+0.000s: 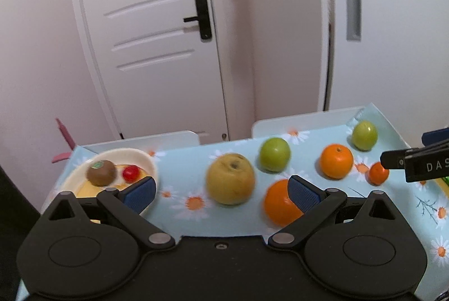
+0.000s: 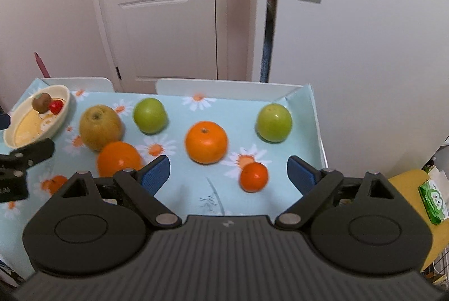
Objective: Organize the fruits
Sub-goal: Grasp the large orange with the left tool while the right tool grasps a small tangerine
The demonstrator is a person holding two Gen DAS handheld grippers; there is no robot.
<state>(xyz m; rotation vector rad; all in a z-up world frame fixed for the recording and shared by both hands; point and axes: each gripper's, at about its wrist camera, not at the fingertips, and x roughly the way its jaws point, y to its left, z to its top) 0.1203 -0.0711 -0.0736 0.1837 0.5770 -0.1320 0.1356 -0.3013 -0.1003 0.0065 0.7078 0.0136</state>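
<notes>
Between right claw (image 2: 228, 174) fingers, spread wide — small orange (image 2: 253, 177)

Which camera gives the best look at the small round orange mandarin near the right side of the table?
The right wrist view: the small round orange mandarin sits whole and unobstructed between the open right gripper's fingers. In the left wrist view the same fruit is small, near the frame edge, partly covered by the other gripper's black fingertip.

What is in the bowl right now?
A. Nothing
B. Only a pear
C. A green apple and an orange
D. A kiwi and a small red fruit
D: the bowl holds a brown kiwi and a small red fruit; the other fruits sit on the tablecloth.
</notes>
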